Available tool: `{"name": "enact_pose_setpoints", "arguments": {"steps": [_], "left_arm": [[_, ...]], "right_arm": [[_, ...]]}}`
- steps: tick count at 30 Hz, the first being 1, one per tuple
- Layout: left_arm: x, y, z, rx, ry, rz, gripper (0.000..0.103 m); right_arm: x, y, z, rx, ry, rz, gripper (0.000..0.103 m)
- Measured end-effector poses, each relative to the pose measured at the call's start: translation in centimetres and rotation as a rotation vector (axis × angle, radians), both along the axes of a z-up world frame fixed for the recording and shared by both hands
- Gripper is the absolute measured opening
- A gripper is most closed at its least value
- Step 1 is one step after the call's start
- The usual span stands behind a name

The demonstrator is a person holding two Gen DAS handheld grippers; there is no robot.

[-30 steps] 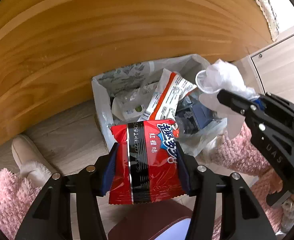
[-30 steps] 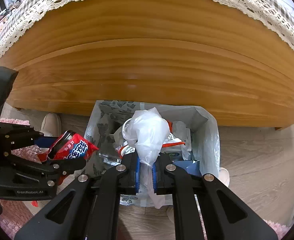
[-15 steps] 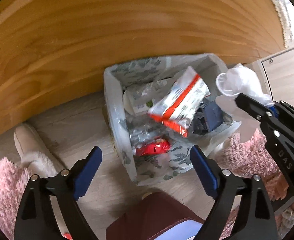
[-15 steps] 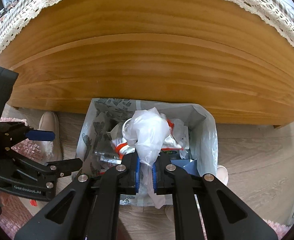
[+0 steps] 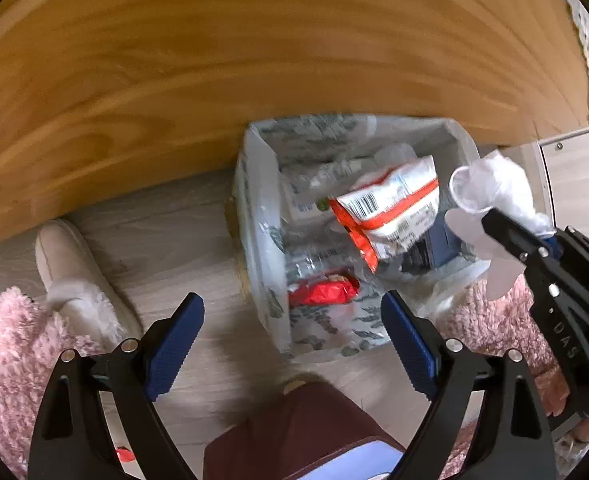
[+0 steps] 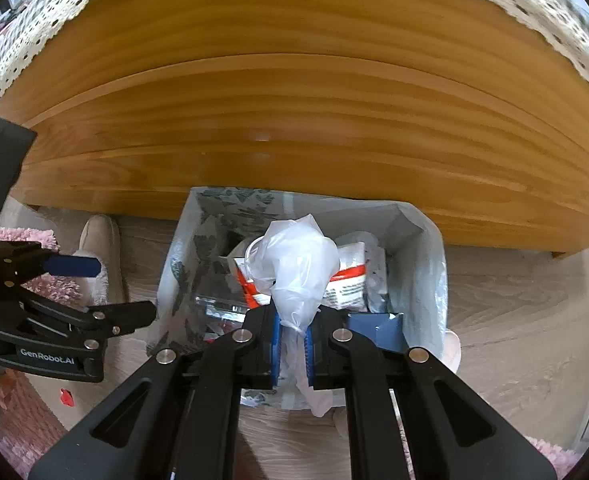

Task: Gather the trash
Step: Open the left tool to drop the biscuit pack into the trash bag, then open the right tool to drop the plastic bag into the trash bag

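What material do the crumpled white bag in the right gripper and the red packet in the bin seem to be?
Crumpled white bag: thin translucent plastic film, judging by its soft folds and sheen. Red packet: probably glossy plastic or foil wrapper; it creases sharply and reflects light.

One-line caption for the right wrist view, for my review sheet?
Right gripper shut on a crumpled white plastic bag above the lined trash bin; left gripper open beside it.
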State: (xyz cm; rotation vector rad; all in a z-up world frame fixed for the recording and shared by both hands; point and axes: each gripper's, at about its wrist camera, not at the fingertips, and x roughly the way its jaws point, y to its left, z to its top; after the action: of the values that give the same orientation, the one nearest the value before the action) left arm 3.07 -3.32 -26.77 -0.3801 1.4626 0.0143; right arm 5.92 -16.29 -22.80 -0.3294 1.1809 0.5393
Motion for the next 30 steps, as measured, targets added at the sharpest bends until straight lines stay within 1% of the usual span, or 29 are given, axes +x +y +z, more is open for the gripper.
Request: {"name": "enact_pose_setpoints", "arguments": {"steps": [6,9,17,21,30], "left_arm": [[-0.1,1.8,1.6,0.036,-0.05,0.042,0.087],[-0.4,2.7,2.0,0.046,-0.062,0.062,0.087],[-0.9,4.3,2.2,0.035,-0.058,0.113,0.087],[-0.9,4.4,2.4,0.055,-0.073,0.11,0.087],[-0.9,4.0,2.3,0.044,-0.073,0.1,0.087]], "right_arm": [[-0.3,1.9,-0.2,-0.007,0.002,0.05,0.009],[-0.4,2.6,-0.3,-0.014,0.006,0.063,0.009],[-0.4,4.0,-1.0,-0.041,0.017,0.079,0.009],[-0.3,4.3,-1.0,-0.051,0.02,0.073,0.009],[-0.3,4.9,-1.7,-0.077,0.024,0.07,0.009]]}}
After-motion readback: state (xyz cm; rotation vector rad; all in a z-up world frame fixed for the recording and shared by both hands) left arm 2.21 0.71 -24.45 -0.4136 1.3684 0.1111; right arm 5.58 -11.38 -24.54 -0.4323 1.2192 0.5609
